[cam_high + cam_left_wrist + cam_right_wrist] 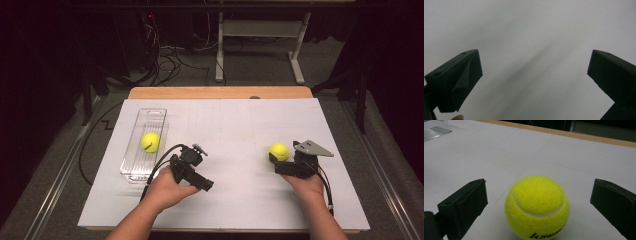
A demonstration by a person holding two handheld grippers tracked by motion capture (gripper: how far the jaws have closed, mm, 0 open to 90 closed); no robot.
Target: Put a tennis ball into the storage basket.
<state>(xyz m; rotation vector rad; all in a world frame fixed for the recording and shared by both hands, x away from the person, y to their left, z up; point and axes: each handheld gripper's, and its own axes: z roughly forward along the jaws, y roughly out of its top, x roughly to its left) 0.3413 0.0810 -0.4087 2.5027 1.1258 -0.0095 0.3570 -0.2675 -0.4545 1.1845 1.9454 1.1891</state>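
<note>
Yellow felt tennis ball [537,206], one item, resting on the white sheet over the table [235,200], right of centre in the high view. A sphere, so no long axis; in the right gripper view its white seam curves across the face toward the camera and black lettering sits low on that side.

Right gripper [537,202]: jaws spread wide, one on each side of the ball, a clear gap between each pad and the felt; nothing gripped.

Left gripper [534,75]: jaws wide apart over bare white sheet, nothing between them. In the high view it lies angled toward the lower right, held in the left hand [167,192].

Second yellow ball [150,142]: inside the clear plastic tray [150,117] at the left, tray's long axis running away from the person.
</note>
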